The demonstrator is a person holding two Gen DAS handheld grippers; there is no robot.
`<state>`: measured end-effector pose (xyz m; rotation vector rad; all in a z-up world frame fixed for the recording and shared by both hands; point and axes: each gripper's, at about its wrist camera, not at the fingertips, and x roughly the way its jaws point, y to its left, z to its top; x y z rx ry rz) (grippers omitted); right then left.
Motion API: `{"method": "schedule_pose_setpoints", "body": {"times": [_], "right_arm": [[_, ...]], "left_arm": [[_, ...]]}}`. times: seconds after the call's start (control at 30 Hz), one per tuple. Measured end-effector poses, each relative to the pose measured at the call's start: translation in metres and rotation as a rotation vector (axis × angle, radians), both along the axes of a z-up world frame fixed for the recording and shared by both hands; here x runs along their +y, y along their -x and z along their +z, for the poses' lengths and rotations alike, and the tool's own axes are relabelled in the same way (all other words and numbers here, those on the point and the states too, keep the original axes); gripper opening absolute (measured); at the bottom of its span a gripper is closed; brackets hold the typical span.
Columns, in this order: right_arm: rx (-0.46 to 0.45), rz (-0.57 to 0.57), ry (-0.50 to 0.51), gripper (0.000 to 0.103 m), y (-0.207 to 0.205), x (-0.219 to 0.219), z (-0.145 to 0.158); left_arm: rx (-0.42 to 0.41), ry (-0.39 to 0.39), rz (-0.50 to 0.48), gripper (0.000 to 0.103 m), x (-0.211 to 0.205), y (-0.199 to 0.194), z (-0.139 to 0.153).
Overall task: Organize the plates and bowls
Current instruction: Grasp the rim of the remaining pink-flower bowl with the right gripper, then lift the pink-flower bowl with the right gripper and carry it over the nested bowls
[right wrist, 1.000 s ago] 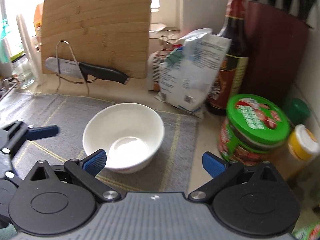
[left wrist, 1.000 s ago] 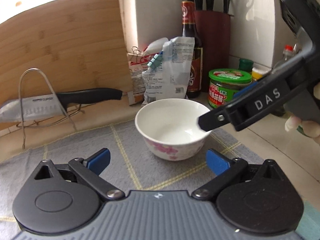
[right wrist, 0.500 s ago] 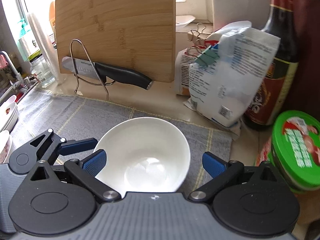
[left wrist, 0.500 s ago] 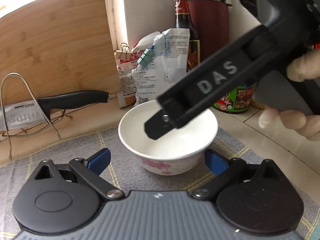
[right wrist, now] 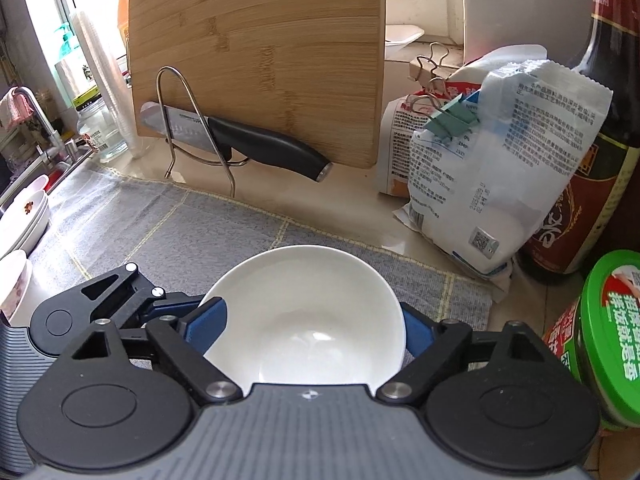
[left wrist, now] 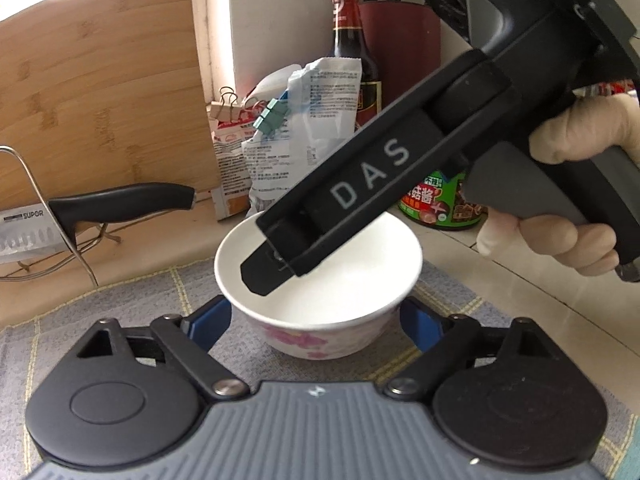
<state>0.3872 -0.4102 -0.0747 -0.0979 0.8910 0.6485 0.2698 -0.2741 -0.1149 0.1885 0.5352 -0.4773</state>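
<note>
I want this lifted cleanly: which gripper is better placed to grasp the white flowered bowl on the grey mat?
Probably left. The left gripper sits low, open, blue pads flanking the wall of the white flowered bowl; the right gripper, also open, hangs tilted above its rim.

In the left wrist view the right gripper (left wrist: 276,268) covered the far rim of the bowl (left wrist: 320,304) at 12 o'clock. The knife (left wrist: 120,204) blade ran off the edge at 9 o'clock. In the right wrist view stacked plates (right wrist: 24,220) were cropped at 9 o'clock.
</note>
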Motion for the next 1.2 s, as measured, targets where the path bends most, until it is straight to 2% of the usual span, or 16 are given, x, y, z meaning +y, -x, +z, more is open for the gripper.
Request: {"method": "schedule_pose_setpoints", "body": {"times": [0.6,0.83,1.2], "right_arm": [[0.004,0.004,-0.01,0.092,0.004,-0.001,0.005],[0.003,0.026,-0.031,0.092,0.019,0.005,0.018],[-0.014,0.1,-0.062,0.092,0.065,0.044,0.044]], "left_arm": [[0.013,0.0,-0.014,0.09,0.003,-0.002,0.003],[0.049,-0.022,-0.02,0.09,0.012,0.007,0.02],[0.108,-0.059,0.011,0.089,0.052,0.043,0.051]]}}
